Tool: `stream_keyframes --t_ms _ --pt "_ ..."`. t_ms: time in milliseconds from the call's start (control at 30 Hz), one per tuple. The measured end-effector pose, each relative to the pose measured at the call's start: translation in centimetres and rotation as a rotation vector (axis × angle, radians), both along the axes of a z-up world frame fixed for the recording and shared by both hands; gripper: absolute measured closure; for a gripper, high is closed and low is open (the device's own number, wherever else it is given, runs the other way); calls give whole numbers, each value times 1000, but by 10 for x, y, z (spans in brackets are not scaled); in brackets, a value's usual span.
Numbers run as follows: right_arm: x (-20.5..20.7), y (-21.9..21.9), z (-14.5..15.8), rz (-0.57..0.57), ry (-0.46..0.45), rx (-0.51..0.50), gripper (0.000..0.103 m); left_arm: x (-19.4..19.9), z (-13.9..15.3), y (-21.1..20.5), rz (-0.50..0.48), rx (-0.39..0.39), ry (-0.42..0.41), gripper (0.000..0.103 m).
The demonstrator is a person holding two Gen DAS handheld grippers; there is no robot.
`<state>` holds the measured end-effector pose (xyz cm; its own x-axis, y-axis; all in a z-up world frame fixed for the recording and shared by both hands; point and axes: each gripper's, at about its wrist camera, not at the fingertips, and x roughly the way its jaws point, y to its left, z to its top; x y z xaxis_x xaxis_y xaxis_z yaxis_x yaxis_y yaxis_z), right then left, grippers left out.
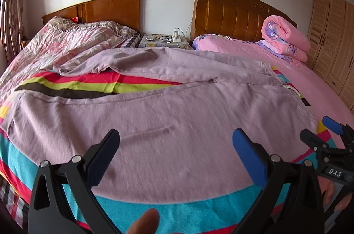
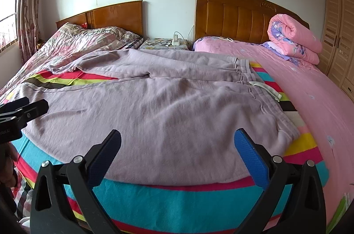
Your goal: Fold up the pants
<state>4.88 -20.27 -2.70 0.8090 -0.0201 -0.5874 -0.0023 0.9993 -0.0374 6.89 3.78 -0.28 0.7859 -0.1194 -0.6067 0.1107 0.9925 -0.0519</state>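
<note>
Mauve pants (image 1: 168, 114) lie spread flat on a striped sheet (image 1: 137, 214), legs running left, waistband at the right (image 2: 263, 87). They also fill the right wrist view (image 2: 159, 114). My left gripper (image 1: 176, 147) is open and empty above the near leg. My right gripper (image 2: 177, 147) is open and empty above the seat of the pants, near the front edge. The right gripper shows at the right edge of the left wrist view (image 1: 320, 130). The left gripper shows at the left edge of the right wrist view (image 2: 24, 110).
A pink bed (image 2: 309, 87) with a rolled pink quilt (image 2: 294, 41) lies to the right. A floral quilt (image 1: 62, 43) covers the left bed. A nightstand (image 2: 163, 43) with glasses and a charger stands between the headboards. A wardrobe (image 2: 340, 34) is far right.
</note>
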Motion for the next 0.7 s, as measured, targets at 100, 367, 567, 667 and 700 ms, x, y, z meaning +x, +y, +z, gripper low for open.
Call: stream_keyframes --t_ms 100,367,567,667,700 --pt "37 -18 13 -9 24 65 4 38 8 11 9 42 25 1" --pt "162 -34 40 92 38 65 4 147 3 38 -48 -76 227 1" --pt "299 -32 36 272 76 18 4 206 10 41 -38 -176 137 1" --pt "367 -26 15 331 134 -35 4 253 1 31 -79 -115 229 1" --pt "387 -22 7 361 164 -49 4 267 -2 28 -91 -75 249 1"
